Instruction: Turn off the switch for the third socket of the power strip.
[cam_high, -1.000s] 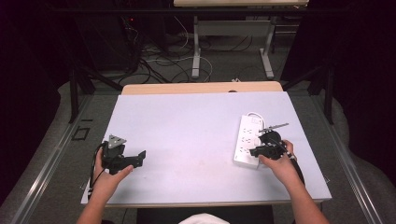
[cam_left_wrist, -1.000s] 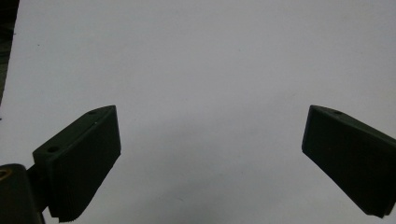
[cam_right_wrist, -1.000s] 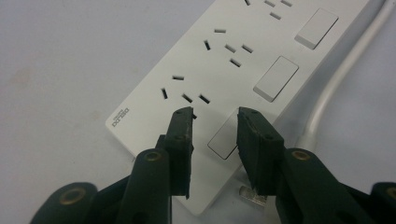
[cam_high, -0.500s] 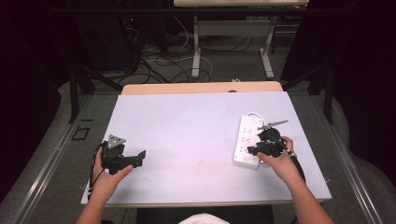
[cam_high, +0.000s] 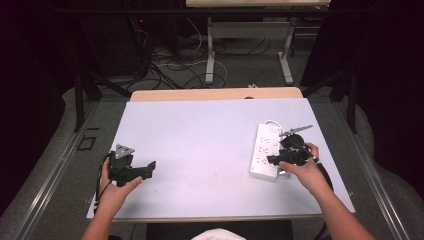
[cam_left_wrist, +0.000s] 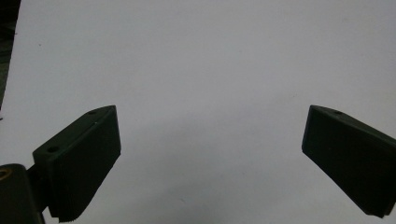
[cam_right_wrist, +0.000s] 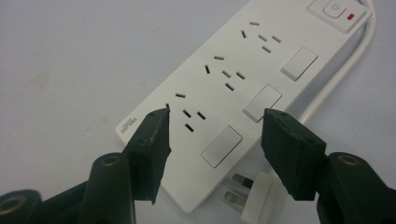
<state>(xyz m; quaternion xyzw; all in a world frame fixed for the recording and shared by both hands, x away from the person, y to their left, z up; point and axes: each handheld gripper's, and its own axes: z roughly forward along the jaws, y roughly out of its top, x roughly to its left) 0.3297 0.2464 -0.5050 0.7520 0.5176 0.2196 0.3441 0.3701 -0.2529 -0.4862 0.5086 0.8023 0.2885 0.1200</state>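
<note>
A: What occupied the table (cam_high: 200, 130) in the high view?

B: A white power strip (cam_high: 265, 150) lay flat on the pale surface toward the person's right, its long axis running away from the person. A white cord (cam_right_wrist: 345, 70) left its far end, beside the power button with a red indicator (cam_right_wrist: 338, 13).

A: Where was the right gripper (cam_high: 278, 159)?

B: Held in the right hand (cam_high: 305, 170), it sat at the near end of the strip. In the right gripper view its jaws stood apart with nothing between them, one jaw over the strip's edge by the brand mark and the other over the edge bearing the rectangular switches. A white plug (cam_right_wrist: 254, 198), its metal pins showing, lay on the table just beside the strip's near corner, between the two jaws in that view.

A: And the left gripper (cam_high: 147, 169)?

B: The left hand (cam_high: 116, 186) held it near the table's front left, well apart from the strip. The left gripper view showed its jaws spread wide over bare table surface.
</note>
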